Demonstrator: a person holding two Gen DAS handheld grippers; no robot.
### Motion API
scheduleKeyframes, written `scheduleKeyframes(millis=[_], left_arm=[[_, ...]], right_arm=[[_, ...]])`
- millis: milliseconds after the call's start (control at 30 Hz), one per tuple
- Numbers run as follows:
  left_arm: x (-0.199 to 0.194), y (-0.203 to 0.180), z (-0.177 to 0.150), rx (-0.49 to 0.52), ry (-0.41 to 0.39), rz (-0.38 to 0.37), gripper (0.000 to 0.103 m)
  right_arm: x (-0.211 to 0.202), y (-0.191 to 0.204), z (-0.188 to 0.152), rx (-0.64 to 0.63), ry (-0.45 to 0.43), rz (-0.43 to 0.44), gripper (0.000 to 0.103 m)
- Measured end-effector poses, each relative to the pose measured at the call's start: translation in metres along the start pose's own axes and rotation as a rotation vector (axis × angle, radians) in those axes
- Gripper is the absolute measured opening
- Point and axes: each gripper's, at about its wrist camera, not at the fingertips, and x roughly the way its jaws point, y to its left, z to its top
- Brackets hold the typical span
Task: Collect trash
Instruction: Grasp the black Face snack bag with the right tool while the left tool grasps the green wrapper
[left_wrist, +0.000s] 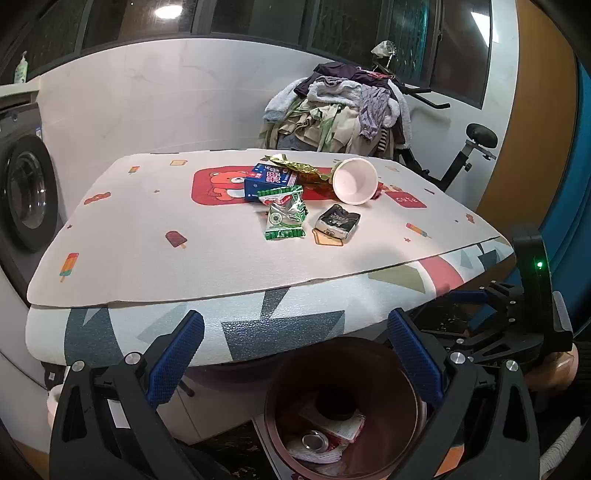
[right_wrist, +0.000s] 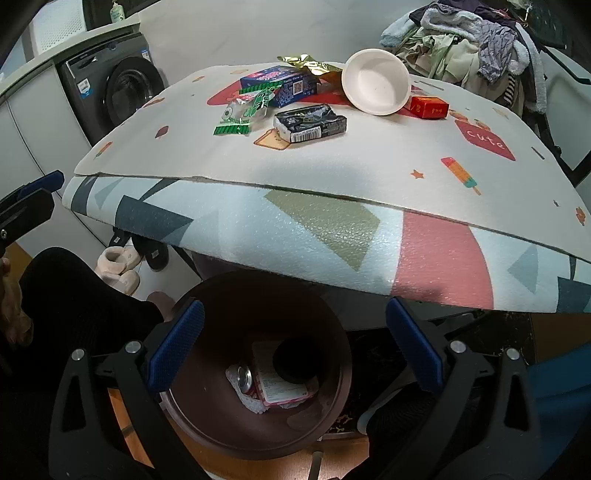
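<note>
Trash lies on the table mat (left_wrist: 147, 229): a green wrapper (left_wrist: 284, 214), a black packet (left_wrist: 338, 221), a blue box (left_wrist: 271, 181), a gold wrapper (left_wrist: 295, 168) and a tipped white paper cup (left_wrist: 354, 181). The right wrist view shows the same green wrapper (right_wrist: 243, 109), black packet (right_wrist: 310, 122), blue box (right_wrist: 280, 85), cup (right_wrist: 376, 86) and a small red box (right_wrist: 428, 108). A brown bin (left_wrist: 369, 362) stands below the table's front edge, holding a can (left_wrist: 314, 441) and papers. My left gripper (left_wrist: 295, 358) and right gripper (right_wrist: 295, 347) are open and empty above the bin (right_wrist: 229, 424).
A washing machine (left_wrist: 26, 192) stands at the left. A chair heaped with clothes (left_wrist: 340, 107) and an exercise bike (left_wrist: 472, 144) stand behind the table. Slippers (right_wrist: 118, 269) lie on the floor under the table. The right gripper's body (left_wrist: 517, 325) shows in the left wrist view.
</note>
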Motion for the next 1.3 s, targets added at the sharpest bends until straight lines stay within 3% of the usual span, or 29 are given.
scheduleKeyframes(millis=[367,600,800,900,1000,1167,1300], left_arm=[[0.002,0.002,0.006,0.002,0.018,-0.004,0.097],[-0.005,-0.001,0.038,0.082,-0.057,0.024,0.097],[-0.011,0.017,0.076,0.062,-0.12,0.046,0.097],[-0.011,0.025,0.089,0.076,-0.131,0.064,0.097],[-0.005,0.037,0.096,0.051,-0.111,0.065,0.097],[0.008,0.051,0.097,-0.005,-0.082,0.083,0.097],[0.021,0.061,0.094,-0.07,-0.038,0.075,0.097]], right_arm=[[-0.006,-0.007,0.006,0.03,-0.009,0.011,0.097],[-0.02,-0.033,0.03,0.134,-0.068,0.072,0.097],[-0.029,-0.037,0.055,0.067,-0.129,0.053,0.097],[-0.021,-0.042,0.067,0.05,-0.108,0.046,0.097],[-0.011,-0.042,0.081,0.021,-0.09,-0.024,0.097],[0.012,-0.042,0.103,0.023,-0.076,0.032,0.097],[0.047,-0.03,0.133,-0.084,-0.035,0.043,0.097]])
